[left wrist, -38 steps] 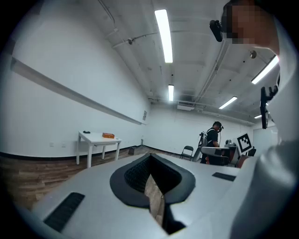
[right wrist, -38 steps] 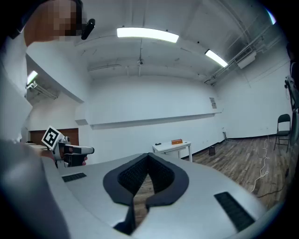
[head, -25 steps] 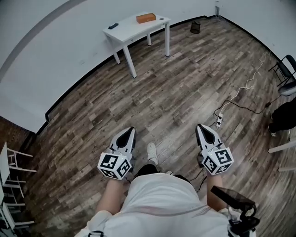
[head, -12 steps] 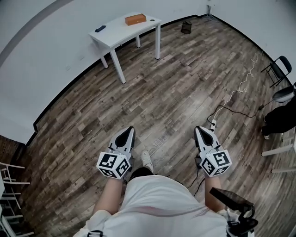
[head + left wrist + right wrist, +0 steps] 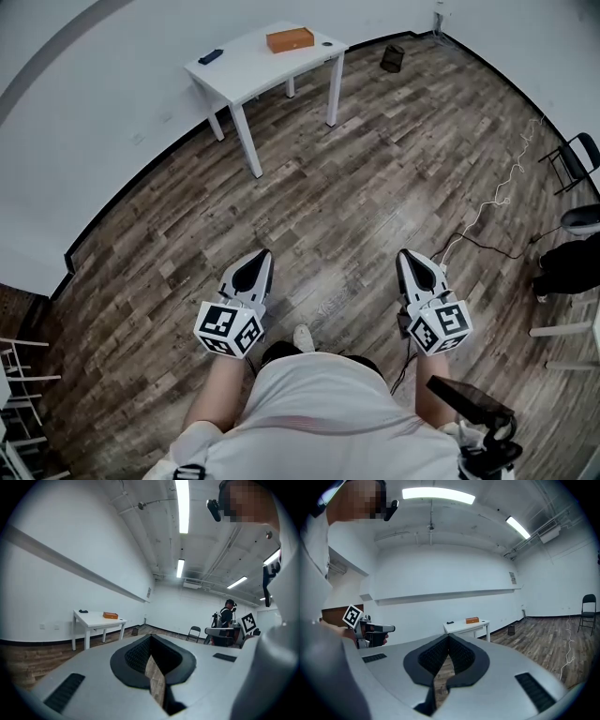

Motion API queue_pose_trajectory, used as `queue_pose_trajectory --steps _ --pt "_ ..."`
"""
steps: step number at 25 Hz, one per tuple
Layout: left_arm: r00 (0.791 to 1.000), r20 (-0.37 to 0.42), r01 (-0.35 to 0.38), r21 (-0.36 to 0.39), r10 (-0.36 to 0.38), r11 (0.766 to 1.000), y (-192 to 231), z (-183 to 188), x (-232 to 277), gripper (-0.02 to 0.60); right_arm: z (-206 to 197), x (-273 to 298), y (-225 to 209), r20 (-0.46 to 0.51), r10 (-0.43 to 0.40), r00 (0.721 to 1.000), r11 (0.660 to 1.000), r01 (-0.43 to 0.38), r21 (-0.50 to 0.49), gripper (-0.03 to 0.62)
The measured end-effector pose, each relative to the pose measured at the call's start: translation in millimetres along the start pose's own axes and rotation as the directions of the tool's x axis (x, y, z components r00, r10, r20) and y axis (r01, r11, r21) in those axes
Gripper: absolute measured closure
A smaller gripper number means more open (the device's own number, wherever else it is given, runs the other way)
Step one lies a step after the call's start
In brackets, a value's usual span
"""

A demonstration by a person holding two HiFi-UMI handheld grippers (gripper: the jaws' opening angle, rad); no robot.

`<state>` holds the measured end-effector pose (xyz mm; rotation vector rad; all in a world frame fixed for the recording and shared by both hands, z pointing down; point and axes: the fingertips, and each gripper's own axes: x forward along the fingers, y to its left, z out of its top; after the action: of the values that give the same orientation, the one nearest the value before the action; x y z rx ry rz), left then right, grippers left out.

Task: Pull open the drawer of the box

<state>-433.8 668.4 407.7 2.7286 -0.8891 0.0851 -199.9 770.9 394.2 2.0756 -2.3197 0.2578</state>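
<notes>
— How do your tongs stand?
— My left gripper [image 5: 261,258] is closed tight with nothing between its jaws. My right gripper [image 5: 408,257] is closed too, and empty. Both hang side by side over the wooden floor [image 5: 337,206] just in front of me.
— And the box?
— The box [image 5: 290,39] lies well ahead on the white table [image 5: 253,70] by the wall [image 5: 112,112], near the tabletop's far edge, toward its right corner. I cannot make out the drawer from here. A small dark thing [image 5: 211,56] lies at the left corner.
— Beyond that?
— A black bin [image 5: 393,58] on the floor, right of the table
</notes>
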Motion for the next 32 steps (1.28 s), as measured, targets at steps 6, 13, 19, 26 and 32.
queue_pose_trajectory --steps 6,13,19,26,32 --pt "1.000 -0.014 0.004 -0.009 -0.004 1.000 42 8 27 0.571 1 47 2 -0.025 0.002 1.000 1.000 -0.002 -0.005 0.595" --pt "1.000 0.002 -0.007 0.005 0.007 1.000 56 9 60 0.571 -4 85 -19 -0.045 0.021 0.999 1.000 -0.021 0.011 0.595" --pt "0.999 0.011 -0.045 0.015 0.044 0.999 70 22 113 0.571 3 139 -60 -0.033 0.069 0.997 0.997 -0.068 0.021 0.595" --pt "0.998 0.031 -0.063 0.029 0.062 0.998 70 45 214 0.571 26 196 -148 -0.012 0.086 0.996 0.996 -0.086 0.015 0.595" --pt "0.997 0.019 -0.080 0.028 0.079 0.996 65 57 301 0.571 42 240 -228 -0.009 0.104 0.995 0.994 -0.103 0.023 0.595"
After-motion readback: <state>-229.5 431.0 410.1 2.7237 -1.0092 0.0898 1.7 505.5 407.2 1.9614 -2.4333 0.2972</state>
